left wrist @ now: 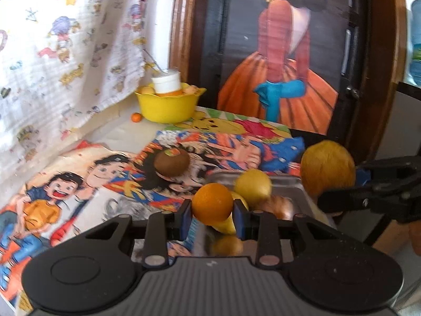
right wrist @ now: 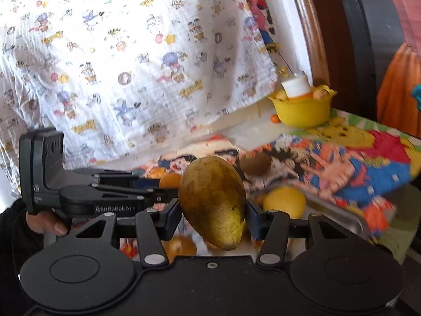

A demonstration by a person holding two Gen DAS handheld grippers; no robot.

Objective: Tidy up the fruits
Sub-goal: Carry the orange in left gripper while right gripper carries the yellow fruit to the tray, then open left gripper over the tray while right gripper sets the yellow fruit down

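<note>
Surface (left wrist: 131, 129) covered with bright cartoon-print sheets (left wrist: 86, 181), characters in orange, blue and red; a pale bare patch shows near the back corner. Behind and to the left hangs a white crinkled cloth (right wrist: 118, 65) printed with small cartoon figures, draping down to the surface edge. A strip of white wall (right wrist: 286, 21) shows beside it. Right of that stands a dark door (left wrist: 231, 39) in a curved brown wooden frame (left wrist: 181, 34), bearing a large poster of a figure in a red top and orange skirt (left wrist: 284, 60). A small round knob (left wrist: 351, 90) sits at the door's right edge. Daylight is bright and even, strongest on the white cloth.
</note>
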